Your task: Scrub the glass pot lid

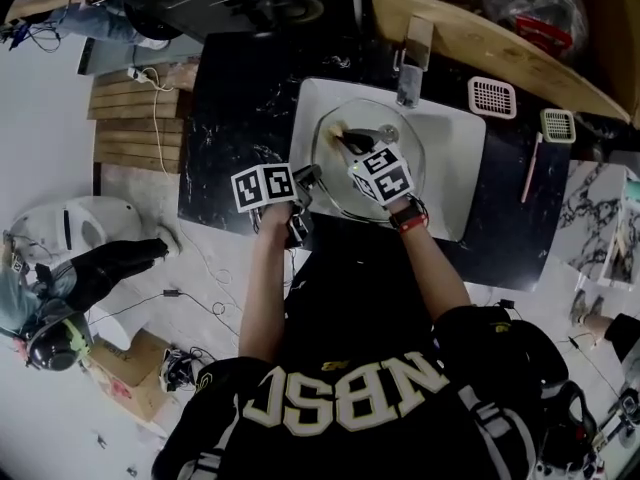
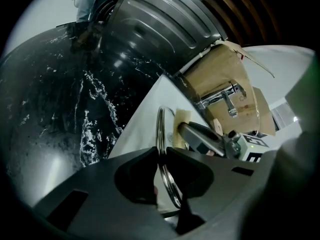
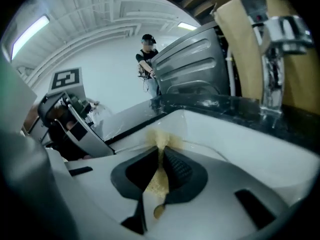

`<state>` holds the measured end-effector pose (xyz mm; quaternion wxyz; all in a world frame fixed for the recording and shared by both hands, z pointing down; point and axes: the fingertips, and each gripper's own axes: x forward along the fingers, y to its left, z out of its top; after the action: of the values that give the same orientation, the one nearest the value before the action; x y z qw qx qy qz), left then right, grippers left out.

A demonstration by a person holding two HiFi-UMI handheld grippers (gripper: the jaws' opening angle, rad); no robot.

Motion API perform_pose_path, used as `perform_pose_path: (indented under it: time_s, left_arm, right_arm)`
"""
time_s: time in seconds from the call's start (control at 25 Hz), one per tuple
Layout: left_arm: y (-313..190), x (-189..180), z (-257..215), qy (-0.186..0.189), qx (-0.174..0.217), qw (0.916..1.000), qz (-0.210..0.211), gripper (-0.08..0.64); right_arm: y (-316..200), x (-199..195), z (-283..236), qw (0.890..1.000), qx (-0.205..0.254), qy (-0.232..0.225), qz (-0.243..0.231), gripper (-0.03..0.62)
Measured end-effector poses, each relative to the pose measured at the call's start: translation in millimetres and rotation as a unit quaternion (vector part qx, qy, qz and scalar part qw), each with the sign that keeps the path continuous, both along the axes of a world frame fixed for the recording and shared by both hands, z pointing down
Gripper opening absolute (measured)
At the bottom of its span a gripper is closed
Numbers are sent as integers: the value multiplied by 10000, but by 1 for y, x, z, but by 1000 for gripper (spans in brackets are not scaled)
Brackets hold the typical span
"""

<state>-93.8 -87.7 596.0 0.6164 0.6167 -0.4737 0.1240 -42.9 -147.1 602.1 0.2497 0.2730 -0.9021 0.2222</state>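
Observation:
The glass pot lid (image 1: 338,185) stands tilted in the white sink (image 1: 455,183), with its knob (image 1: 388,131) toward the tap. My left gripper (image 1: 305,183) is shut on the lid's left edge. In the left gripper view the metal rim (image 2: 161,129) runs straight between the jaws of the left gripper (image 2: 161,156). My right gripper (image 1: 350,140) is shut on a yellow sponge (image 1: 334,130) that lies against the lid's face. The sponge (image 3: 159,146) fills the gap of the right gripper (image 3: 161,156), and it also shows as the sponge (image 2: 181,126) beside the rim.
A chrome tap (image 1: 413,63) stands behind the sink. On the black marble counter (image 1: 240,108) lie a pink grid tray (image 1: 492,97) and a brush (image 1: 558,125) at the right. A brown board (image 1: 480,38) leans at the back. A person (image 3: 146,59) stands far off.

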Motion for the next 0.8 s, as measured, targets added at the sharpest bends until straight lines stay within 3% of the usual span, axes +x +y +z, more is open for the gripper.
perform_pose_path:
  time_s: [0.28, 0.52, 0.8]
  left_arm:
    - [3, 0, 4, -33, -88, 10000, -8, 75]
    - [0, -3, 5, 1, -128, 9999, -38, 75]
    - [-1, -4, 6, 81, -181, 9998, -88, 75]
  right_arm:
    - [-10, -30, 19, 9991, 84, 377, -171, 41]
    - [-43, -12, 44, 9914, 496, 1211, -3, 41]
    - [-67, 22, 75, 9833, 489, 1737, 234, 41]
